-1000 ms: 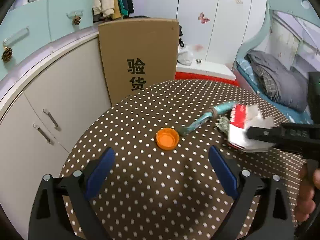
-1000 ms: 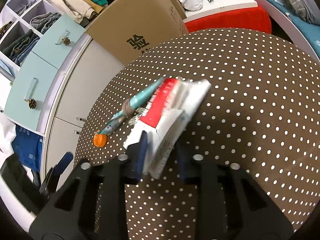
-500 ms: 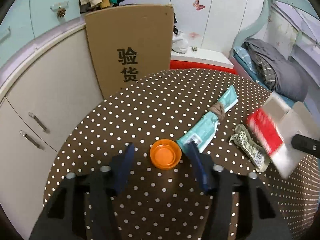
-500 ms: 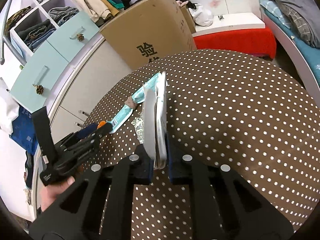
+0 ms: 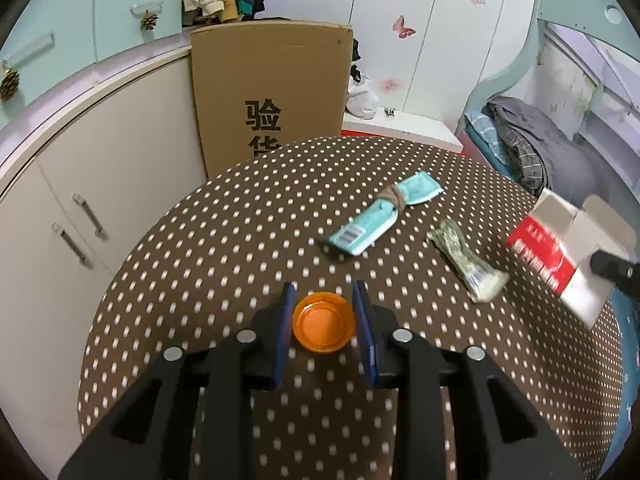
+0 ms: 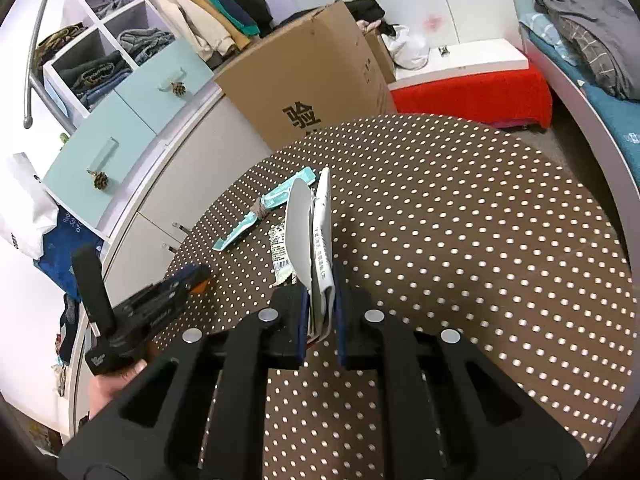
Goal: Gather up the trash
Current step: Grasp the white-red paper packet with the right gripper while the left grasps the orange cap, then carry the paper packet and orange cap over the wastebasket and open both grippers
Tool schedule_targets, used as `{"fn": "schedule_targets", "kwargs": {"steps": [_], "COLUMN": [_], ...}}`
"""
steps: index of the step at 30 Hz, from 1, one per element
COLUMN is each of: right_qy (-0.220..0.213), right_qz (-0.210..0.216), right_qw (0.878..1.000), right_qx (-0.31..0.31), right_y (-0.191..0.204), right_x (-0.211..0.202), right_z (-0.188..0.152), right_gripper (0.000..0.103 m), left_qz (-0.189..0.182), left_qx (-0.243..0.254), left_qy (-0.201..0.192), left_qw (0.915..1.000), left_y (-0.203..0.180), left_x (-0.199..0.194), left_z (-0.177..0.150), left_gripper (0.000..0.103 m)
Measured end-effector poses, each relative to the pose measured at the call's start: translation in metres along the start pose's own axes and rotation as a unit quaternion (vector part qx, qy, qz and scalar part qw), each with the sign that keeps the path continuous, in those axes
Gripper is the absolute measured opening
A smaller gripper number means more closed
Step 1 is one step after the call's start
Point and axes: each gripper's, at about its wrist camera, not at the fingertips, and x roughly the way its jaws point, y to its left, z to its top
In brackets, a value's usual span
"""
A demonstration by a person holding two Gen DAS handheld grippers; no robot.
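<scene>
In the left wrist view, an orange bottle cap point(image 5: 323, 327) is seen lying open side up on the brown polka-dot tablecloth point(image 5: 248, 248), low in the centre of the frame. The left gripper point(image 5: 323, 300) is set around it, one blue pad on either side; the jaws are closing, and the pads are seen just beside the cap's rim, though actual contact cannot be made out.

Above the cap, right of centre, a teal wrapper point(image 5: 384, 214) knotted at its middle is laid flat, and beside it to the right a crumpled greenish wrapper point(image 5: 466, 258) is found. At the right edge, a red-and-white flattened carton point(image 5: 560, 252) is held in the air, blurred, with only the tip of the right gripper showing there.

In the right wrist view, the right gripper point(image 6: 320, 308) is closed tightly on that carton point(image 6: 316, 236), which is seen edge-on and upright in the middle of the frame, so its printed face is largely hidden. Part of the greenish wrapper point(image 6: 280, 252) is covered behind it. At lower left, the left gripper point(image 6: 192, 280) is seen from the side, the cap mostly concealed by it, and a person's hand point(image 6: 110, 384) is cut off by the right gripper's body.
</scene>
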Motion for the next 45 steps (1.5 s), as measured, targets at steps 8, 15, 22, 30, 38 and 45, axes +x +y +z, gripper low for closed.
{"fn": "schedule_targets", "kwargs": {"steps": [8,15,22,30,38,45], "right_qy": [-0.033,-0.078,-0.132,-0.188,-0.192,-0.137], "right_qz": [0.005,0.004,-0.014,-0.06,-0.124,-0.165], "right_qw": [0.999,0.997,0.991,0.979,0.968,0.96], "right_qx": [-0.01,-0.012,0.004,0.042,0.106,0.179], "right_y": [-0.01,-0.028,-0.065,-0.125,-0.201,-0.276], "right_x": [-0.04,-0.091,-0.15,-0.215,-0.245,-0.212], "right_z": [-0.004,-0.003,0.004,0.001,-0.019,-0.047], "right_gripper": [0.011,0.011,0.011,0.011,0.011,0.011], "left_qz": [-0.009,-0.039,-0.08,-0.12,-0.154,-0.175], "left_qx": [0.008,0.044,0.083,0.116,0.149,0.177], "left_qy": [-0.015,-0.042,-0.066,-0.079,-0.074,-0.062], "left_qw": [0.9998,0.9974,0.9912,0.9828,0.9739,0.9664], "left_y": [-0.019,-0.067,-0.13,-0.196,-0.253,-0.3], "left_x": [-0.036,-0.066,-0.089,-0.101,-0.099,-0.088], "left_z": [-0.014,-0.006,0.006,0.014,0.014,0.011], "left_gripper": [0.028,0.028,0.028,0.028,0.028,0.028]}}
